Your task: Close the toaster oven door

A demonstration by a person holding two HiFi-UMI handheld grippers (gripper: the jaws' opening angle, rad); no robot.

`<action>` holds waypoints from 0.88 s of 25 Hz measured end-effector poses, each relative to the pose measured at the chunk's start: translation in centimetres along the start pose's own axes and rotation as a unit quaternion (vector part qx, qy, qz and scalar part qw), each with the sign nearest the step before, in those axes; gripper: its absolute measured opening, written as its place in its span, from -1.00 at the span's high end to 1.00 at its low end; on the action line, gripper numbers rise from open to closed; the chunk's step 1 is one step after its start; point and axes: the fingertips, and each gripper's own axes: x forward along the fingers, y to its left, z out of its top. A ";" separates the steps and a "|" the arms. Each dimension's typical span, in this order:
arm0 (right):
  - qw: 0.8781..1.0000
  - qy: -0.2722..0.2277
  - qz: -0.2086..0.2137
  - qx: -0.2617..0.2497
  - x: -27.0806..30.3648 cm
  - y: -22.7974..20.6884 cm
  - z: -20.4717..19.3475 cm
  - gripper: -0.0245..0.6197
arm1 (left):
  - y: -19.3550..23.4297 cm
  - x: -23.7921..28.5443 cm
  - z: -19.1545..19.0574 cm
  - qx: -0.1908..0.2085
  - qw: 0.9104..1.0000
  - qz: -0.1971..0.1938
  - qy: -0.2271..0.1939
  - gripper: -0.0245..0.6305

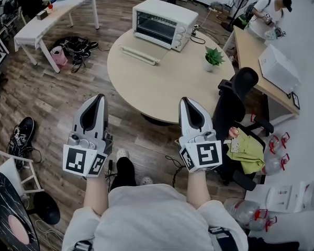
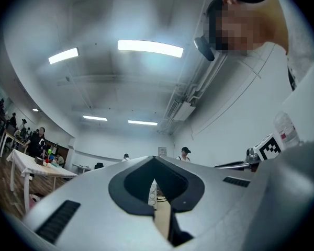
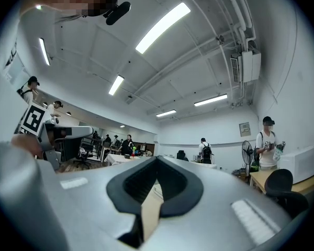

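Oven (image 1: 165,15): far side of table (image 1: 146,90); door (image 1: 140,54) seemingly folded down, not yet shut; left gripper (image 1: 99,98), right gripper (image 1: 186,101): jaws together, empty, well short of oven; whole task outstanding.

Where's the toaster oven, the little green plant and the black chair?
toaster oven (image 1: 166,10): head view, on its white top panel.
plant (image 1: 214,55): head view, on its green leaves.
chair (image 1: 245,80): head view, on the top of its black backrest.
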 end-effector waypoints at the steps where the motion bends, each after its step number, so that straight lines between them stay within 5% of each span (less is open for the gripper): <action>1: 1.000 0.001 -0.001 -0.001 0.6 -0.1 -0.2 0.89 | 0.5 0.5 -0.2 -0.001 1.000 -0.001 0.001 0.91; 22: 0.999 -0.001 -0.054 -0.006 18.8 -1.2 -2.5 0.89 | 15.2 14.0 -3.6 -0.010 0.998 -0.060 0.003 0.91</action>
